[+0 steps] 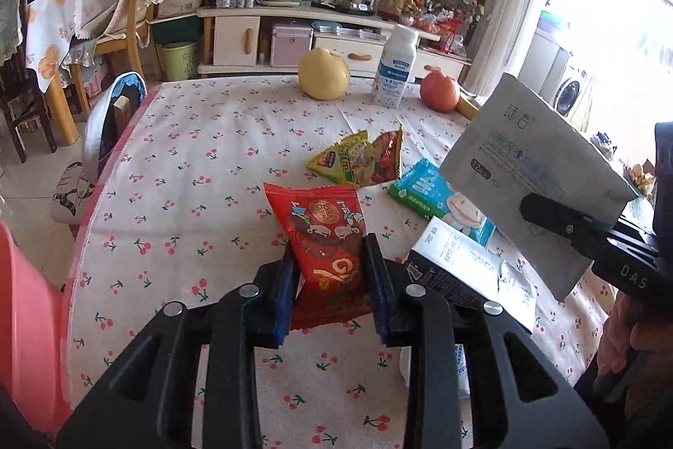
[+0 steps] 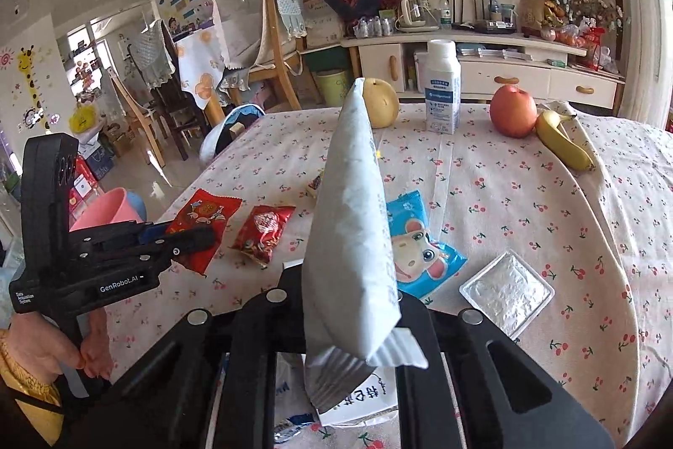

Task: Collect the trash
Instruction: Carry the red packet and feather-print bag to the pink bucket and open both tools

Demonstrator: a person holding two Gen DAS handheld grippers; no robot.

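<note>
My left gripper (image 1: 330, 264) is shut on a red snack wrapper (image 1: 324, 230), held just above the cherry-print tablecloth (image 1: 202, 163); it also shows in the right wrist view (image 2: 197, 226). My right gripper (image 2: 351, 306) is shut on a grey-white pouch (image 2: 353, 221), lifted above the table; the pouch also shows in the left wrist view (image 1: 534, 171). On the cloth lie a second red wrapper (image 2: 263, 232), a yellow-green wrapper (image 1: 345, 163), a blue wipes pack (image 2: 416, 247), a foil tray (image 2: 507, 291) and white paper packaging (image 1: 471, 264).
A pear (image 1: 323, 73), milk bottle (image 1: 395, 68), apple (image 1: 439, 91) and banana (image 2: 561, 139) stand at the table's far side. A pink bin (image 1: 25, 322) is at the left below the table edge. Chairs (image 1: 126, 3) and a TV cabinet (image 1: 319, 28) lie beyond.
</note>
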